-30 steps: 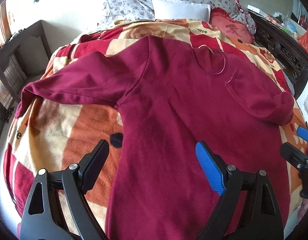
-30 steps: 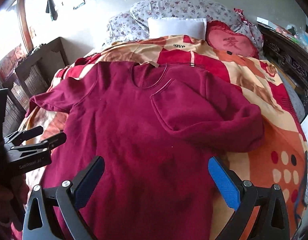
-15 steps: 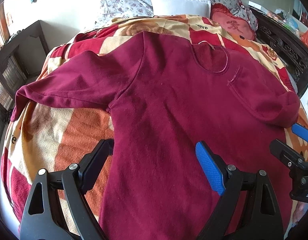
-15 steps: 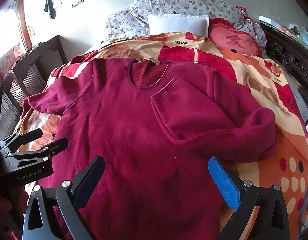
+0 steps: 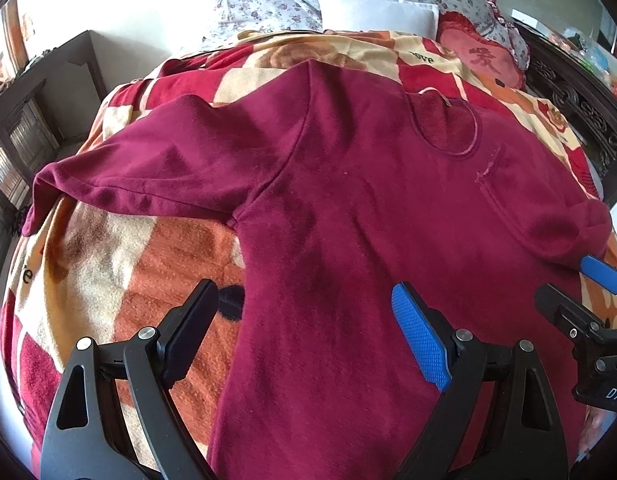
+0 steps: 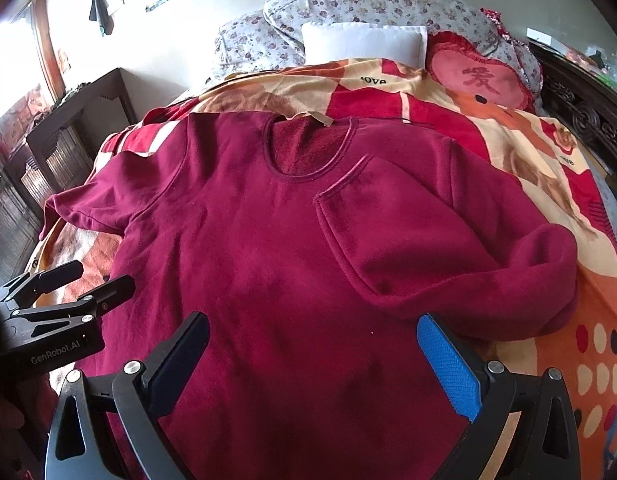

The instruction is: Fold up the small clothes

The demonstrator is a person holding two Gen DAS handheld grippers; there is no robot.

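Observation:
A maroon long-sleeved top (image 5: 348, 220) lies face up on the bed; it also shows in the right wrist view (image 6: 268, 260). Its left sleeve (image 5: 148, 176) stretches out flat to the left. Its right sleeve (image 6: 448, 248) is folded back over the chest, cuff near the neckline. My left gripper (image 5: 304, 320) is open and empty above the lower left body and hem side. My right gripper (image 6: 312, 352) is open and empty above the lower body, near the folded sleeve's bend. Each gripper shows at the edge of the other's view.
The top lies on a red, orange and cream blanket (image 5: 108, 272). Pillows (image 6: 360, 44) and a red heart cushion (image 6: 484, 80) are at the bed's head. A dark wooden cabinet (image 6: 48, 152) stands left; a dark carved bed frame (image 5: 580, 112) runs on the right.
Both grippers have shifted slightly forward over the top, staying open. The top itself has not changed shape.

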